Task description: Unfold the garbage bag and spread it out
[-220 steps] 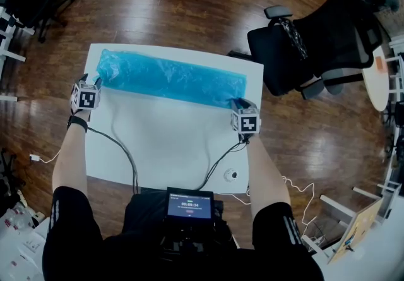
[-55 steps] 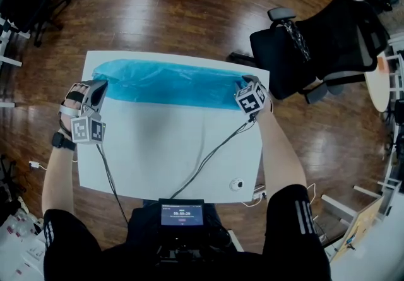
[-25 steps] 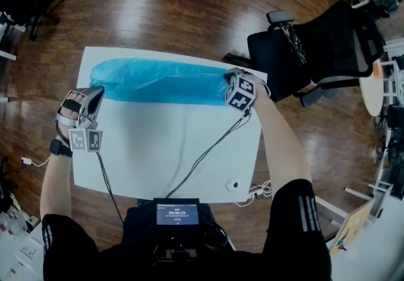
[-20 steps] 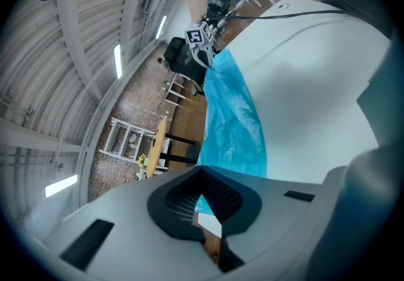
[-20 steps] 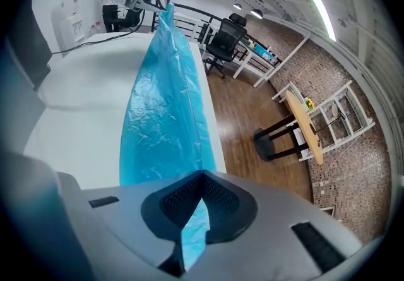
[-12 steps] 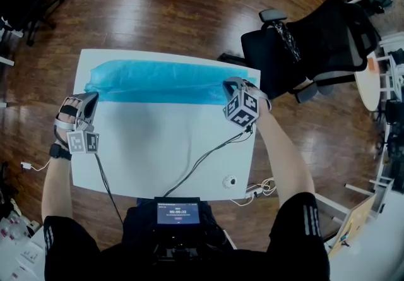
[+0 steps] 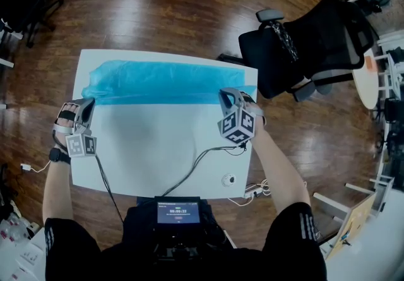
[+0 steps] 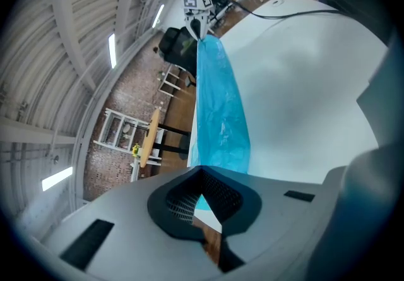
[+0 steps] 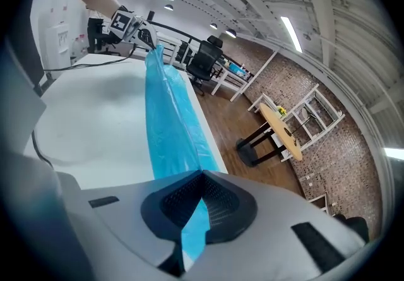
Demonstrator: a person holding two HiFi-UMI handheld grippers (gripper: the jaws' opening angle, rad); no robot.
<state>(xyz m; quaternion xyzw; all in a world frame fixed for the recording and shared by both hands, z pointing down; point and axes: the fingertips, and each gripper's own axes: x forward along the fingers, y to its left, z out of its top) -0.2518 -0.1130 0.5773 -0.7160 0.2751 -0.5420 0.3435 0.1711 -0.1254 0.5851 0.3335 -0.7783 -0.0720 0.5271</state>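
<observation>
Pinching the near edge of the blue garbage bag (image 7: 167, 82), the left claw (image 7: 87, 104) and right claw (image 7: 225, 95) are both pressed shut on its film. The bag stretches as a long, wrinkled, translucent strip across the white surface's (image 7: 158, 141) far half. Beyond lie a glossy wooden floor (image 7: 139, 8) and a black office chair (image 7: 315, 40).

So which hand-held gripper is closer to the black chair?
Right. The right hand-held gripper grips one end of the garbage bag on the table side next to the black chair; the left hand-held gripper grips the opposite end, across the table.
</observation>
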